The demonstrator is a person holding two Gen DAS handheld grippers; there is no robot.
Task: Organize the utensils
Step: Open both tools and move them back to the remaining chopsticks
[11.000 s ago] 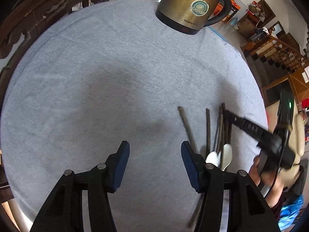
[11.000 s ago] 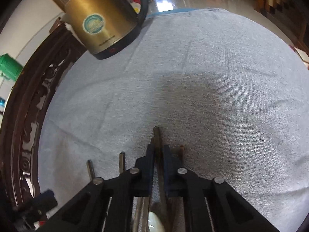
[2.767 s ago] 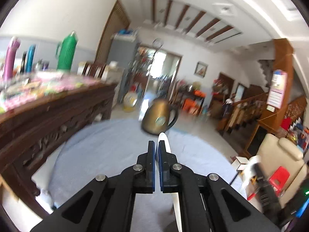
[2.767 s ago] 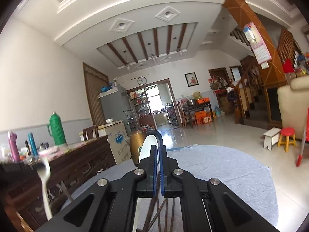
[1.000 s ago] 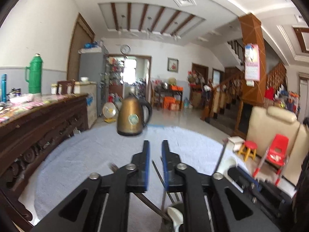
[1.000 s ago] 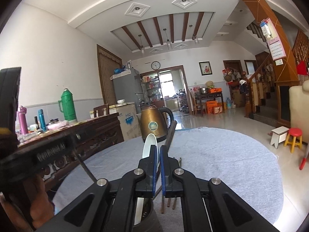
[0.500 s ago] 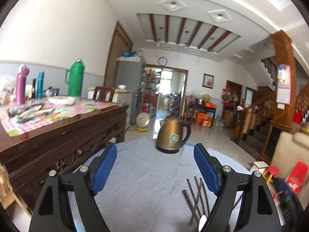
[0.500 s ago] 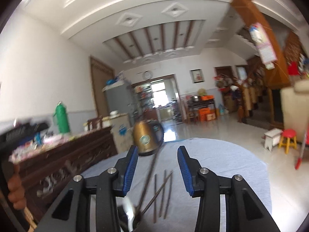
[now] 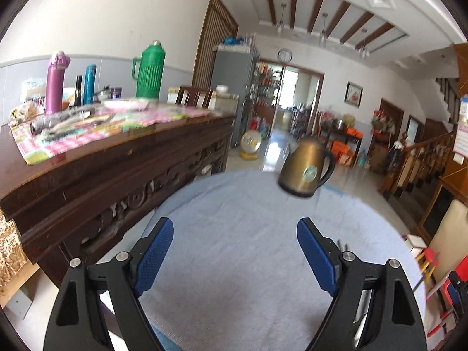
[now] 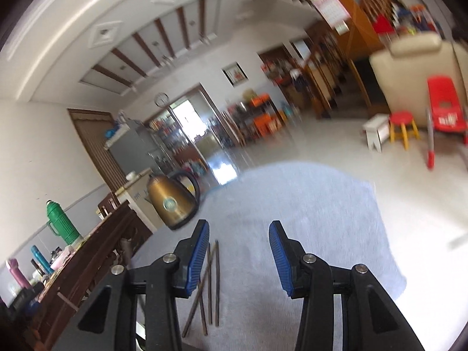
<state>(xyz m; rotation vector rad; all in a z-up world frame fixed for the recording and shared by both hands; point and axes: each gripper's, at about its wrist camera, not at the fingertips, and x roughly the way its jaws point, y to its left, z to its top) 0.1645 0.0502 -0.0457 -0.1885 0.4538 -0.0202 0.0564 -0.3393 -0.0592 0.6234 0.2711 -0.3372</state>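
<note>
Several dark chopsticks lie loosely crossed on the grey-blue cloth of the round table, just left of and below my right gripper, which is open and empty above the cloth. My left gripper is wide open and empty above the table. Two chopstick tips show by its right finger. No spoon is clearly visible in either view.
A brass-coloured electric kettle stands at the table's far edge, also in the right wrist view. A dark carved wooden sideboard with thermoses runs along the left. Red child chairs and a stool stand on the floor right.
Both grippers held white spoons shut a second ago; both have opened and are empty. Both cameras have swung, the left one leftward, the right one tilting.
</note>
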